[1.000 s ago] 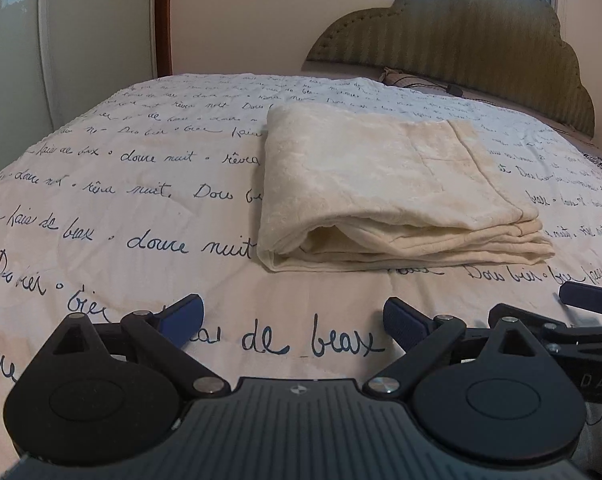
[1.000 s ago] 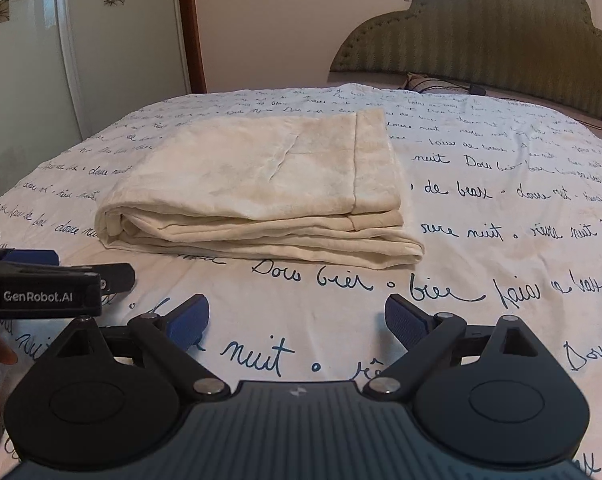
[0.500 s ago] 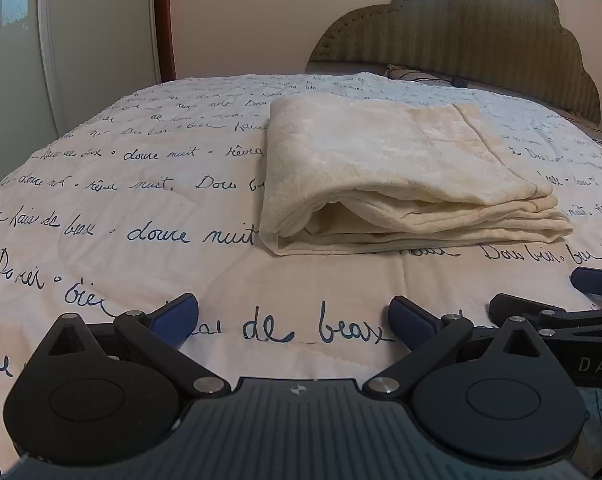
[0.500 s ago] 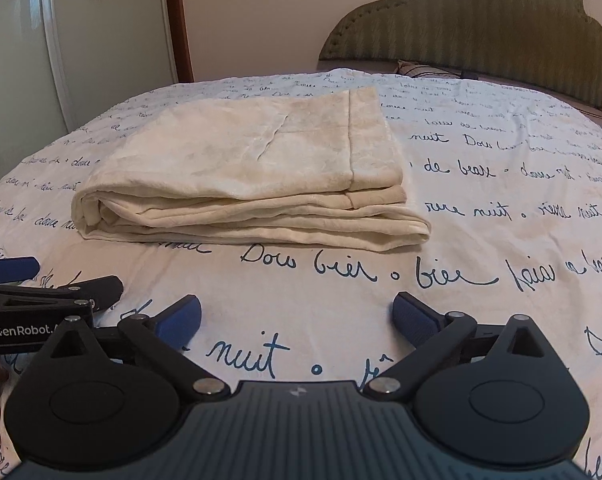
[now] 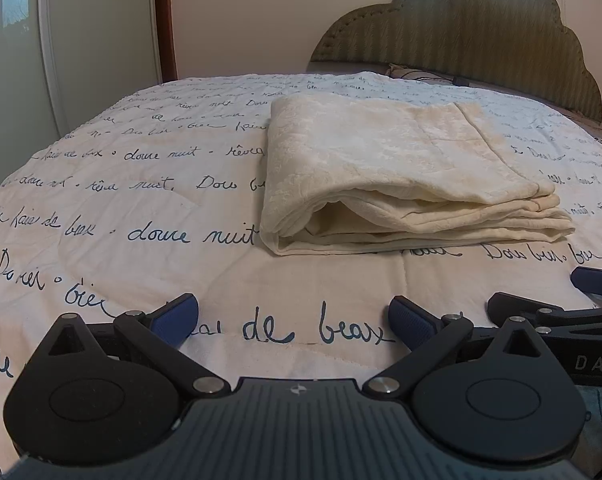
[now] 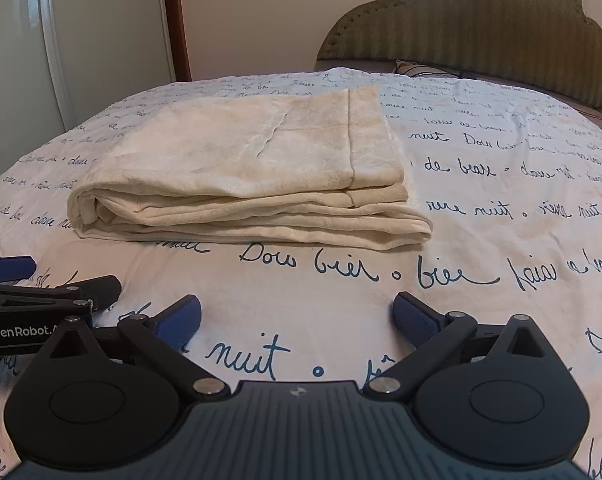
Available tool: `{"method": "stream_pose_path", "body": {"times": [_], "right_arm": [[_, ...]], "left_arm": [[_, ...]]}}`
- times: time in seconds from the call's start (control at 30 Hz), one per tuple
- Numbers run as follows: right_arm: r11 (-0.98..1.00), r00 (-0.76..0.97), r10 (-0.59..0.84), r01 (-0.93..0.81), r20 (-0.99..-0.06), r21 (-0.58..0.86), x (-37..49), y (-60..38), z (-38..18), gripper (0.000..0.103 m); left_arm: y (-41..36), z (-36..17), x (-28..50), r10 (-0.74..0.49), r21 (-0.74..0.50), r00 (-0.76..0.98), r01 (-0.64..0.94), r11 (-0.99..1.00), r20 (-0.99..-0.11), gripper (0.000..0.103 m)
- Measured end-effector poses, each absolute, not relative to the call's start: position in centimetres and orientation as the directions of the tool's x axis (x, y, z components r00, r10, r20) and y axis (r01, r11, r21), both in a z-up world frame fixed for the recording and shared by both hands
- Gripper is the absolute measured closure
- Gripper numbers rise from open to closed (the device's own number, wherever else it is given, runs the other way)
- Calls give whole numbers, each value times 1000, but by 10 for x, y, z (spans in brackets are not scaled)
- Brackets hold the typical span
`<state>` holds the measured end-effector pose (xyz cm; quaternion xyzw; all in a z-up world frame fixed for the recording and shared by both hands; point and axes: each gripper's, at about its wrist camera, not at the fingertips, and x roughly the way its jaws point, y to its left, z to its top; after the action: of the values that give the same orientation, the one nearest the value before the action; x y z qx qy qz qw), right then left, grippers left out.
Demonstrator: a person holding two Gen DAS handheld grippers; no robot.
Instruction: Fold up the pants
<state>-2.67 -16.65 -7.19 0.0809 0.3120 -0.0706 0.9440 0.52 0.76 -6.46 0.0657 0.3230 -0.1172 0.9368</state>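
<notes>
Folded cream pants (image 5: 401, 176) lay flat on the bed (image 5: 141, 208), ahead of both tools and touching neither; left tool (image 5: 293, 320) stood with jaws wide apart and empty; right tool (image 6: 297, 320) likewise spread wide, nothing between its pads; headboard (image 6: 469, 28) behind.

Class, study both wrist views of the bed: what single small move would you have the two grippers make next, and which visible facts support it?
Probably draw both grippers back and stop. The cream pants already lie in a compact, layered stack on the bedspread, edges roughly aligned. The left gripper and the right gripper are both open, empty and short of the cloth, so no further fold seems needed.
</notes>
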Motion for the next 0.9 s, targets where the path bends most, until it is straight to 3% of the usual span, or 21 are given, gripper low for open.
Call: {"method": "stream_pose_path", "body": {"times": [0.9], "right_arm": [[976,796,-84,187,-600,112,-27,-167,-72,0]], "left_arm": [[4,-65,5,-159,65,764,254,965,-625,0]]}}
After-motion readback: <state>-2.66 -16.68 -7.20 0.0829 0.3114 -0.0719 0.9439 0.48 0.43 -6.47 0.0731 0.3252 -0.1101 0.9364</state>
